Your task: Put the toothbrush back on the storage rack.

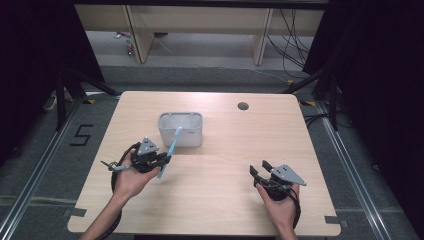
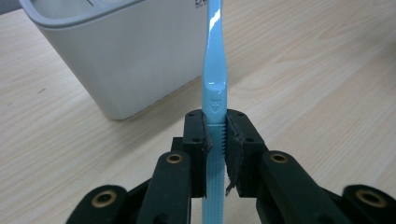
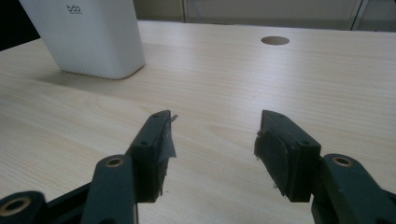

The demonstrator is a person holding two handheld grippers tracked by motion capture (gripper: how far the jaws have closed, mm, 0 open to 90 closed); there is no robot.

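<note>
My left gripper [image 1: 166,158] is shut on a light blue toothbrush [image 1: 172,150], clamped on its ridged handle [image 2: 216,135]. The brush stands up from the jaws and leans toward the white rectangular holder [image 1: 180,128], its upper end over the holder's front rim. In the left gripper view the holder [image 2: 121,56] stands close ahead on the left. My right gripper [image 1: 260,167] rests low over the table's right front part, open, with nothing between its fingers [image 3: 156,144]. The holder [image 3: 88,35] lies far off to its left.
The pale wooden table [image 1: 225,165] has a round cable hole [image 1: 243,106] near its back edge. A dark floor, metal rails and cables surround the table. Wooden furniture legs stand behind it.
</note>
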